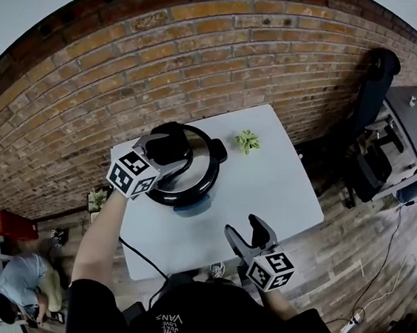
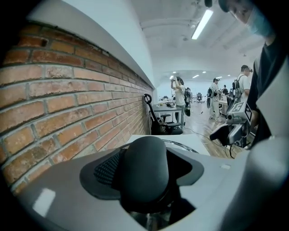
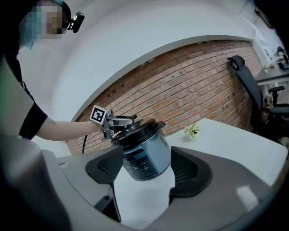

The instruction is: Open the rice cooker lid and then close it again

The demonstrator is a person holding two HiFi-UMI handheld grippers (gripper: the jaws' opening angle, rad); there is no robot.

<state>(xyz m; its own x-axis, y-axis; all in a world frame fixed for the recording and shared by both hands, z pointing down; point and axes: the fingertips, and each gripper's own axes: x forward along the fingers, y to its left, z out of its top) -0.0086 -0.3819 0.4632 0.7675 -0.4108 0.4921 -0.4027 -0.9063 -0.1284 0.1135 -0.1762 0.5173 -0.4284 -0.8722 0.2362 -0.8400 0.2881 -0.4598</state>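
Only the left gripper [image 1: 166, 148] clamps the lid handle [image 2: 145, 169]; right gripper [image 1: 248, 234] gapes empty, so the unbraced rice cooker [image 3: 145, 155] could tilt.

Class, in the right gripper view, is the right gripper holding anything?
No: the right gripper is open and empty, short of the rice cooker.

Head view looks steeply down; both gripper views look level across the same table [image 1: 279, 183].

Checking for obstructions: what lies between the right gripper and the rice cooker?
Only bare table separates right gripper and rice cooker, seen in the right gripper view.
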